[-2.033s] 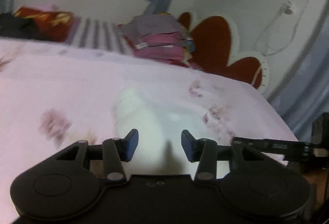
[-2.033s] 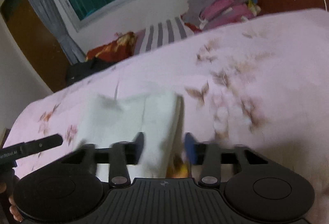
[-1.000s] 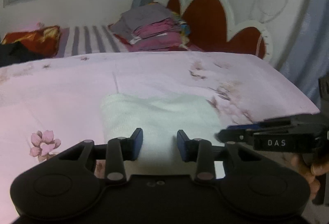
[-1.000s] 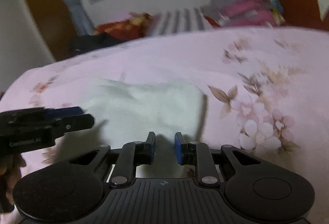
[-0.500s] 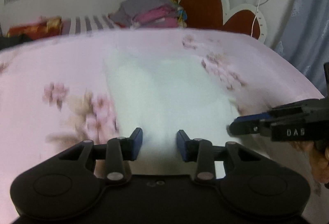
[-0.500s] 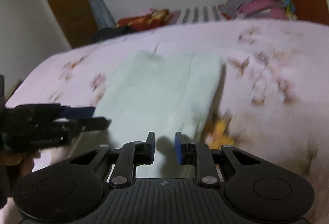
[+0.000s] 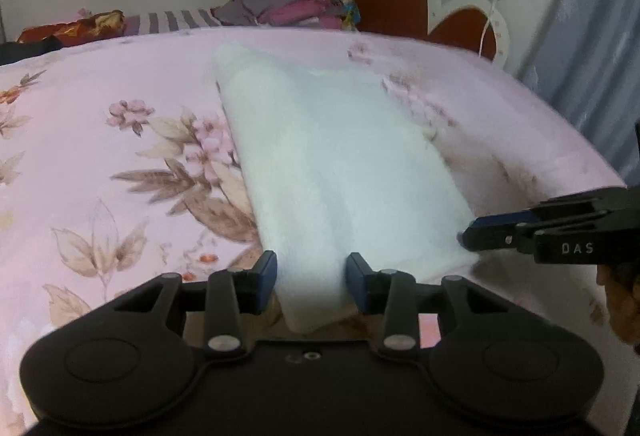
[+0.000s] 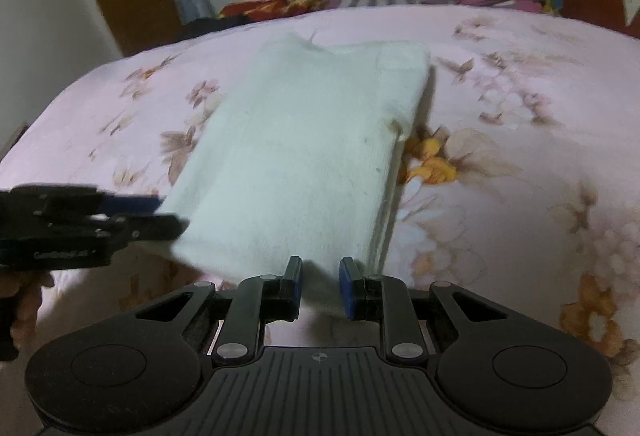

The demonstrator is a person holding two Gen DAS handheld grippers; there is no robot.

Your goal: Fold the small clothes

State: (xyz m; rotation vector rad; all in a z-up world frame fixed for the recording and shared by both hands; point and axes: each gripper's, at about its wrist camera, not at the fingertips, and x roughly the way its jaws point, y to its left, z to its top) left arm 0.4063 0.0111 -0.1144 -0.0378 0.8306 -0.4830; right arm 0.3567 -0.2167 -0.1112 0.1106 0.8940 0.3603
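A small white garment (image 7: 340, 164) lies folded lengthwise on the pink floral bedsheet (image 7: 100, 156). My left gripper (image 7: 311, 286) is open, its jaws astride the garment's near left corner. My right gripper (image 8: 320, 288) is open with a narrower gap, astride the garment's (image 8: 304, 140) near right corner. Each gripper also shows in the other's view: the right gripper (image 7: 560, 232) at the right edge, the left gripper (image 8: 92, 224) at the left edge. I cannot tell whether the fingers touch the cloth.
A stack of folded clothes (image 7: 292, 2) sits at the bed's far end by the red and white headboard (image 7: 404, 0). A striped pillow (image 7: 168, 22) and a red cushion (image 7: 72, 28) lie beside it. The bed's right edge (image 7: 580, 156) drops off near a curtain.
Both grippers have drawn back toward the near edge of the garment, which now shows at full length. The left gripper has stayed open; the right narrowed earlier and has opened slightly.
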